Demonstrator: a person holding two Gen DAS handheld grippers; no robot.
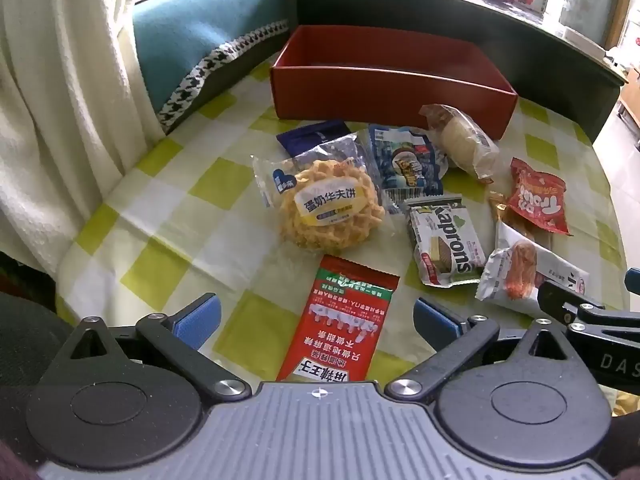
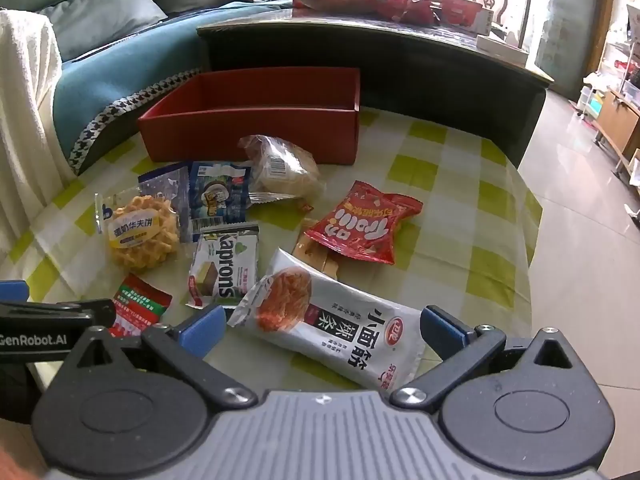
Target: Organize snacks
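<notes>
Left wrist view: left gripper point(image 1: 316, 320) fingers fully spread, empty, over the red-green packet point(image 1: 340, 320) at the surface's near edge. Right gripper point(image 2: 320, 330) likewise, over the white pouch point(image 2: 332, 324). Both judged light, crinkly, slippery; grip mid-body.

The red box point(image 2: 256, 136) stands open-topped and empty, so its inside is free from above. In front of the red box, snack packets crowd the desk point(image 2: 460, 216), the wrapped bun point(image 2: 286, 168) just before its wall. Right of the red box, the checked cloth lies bare.
</notes>
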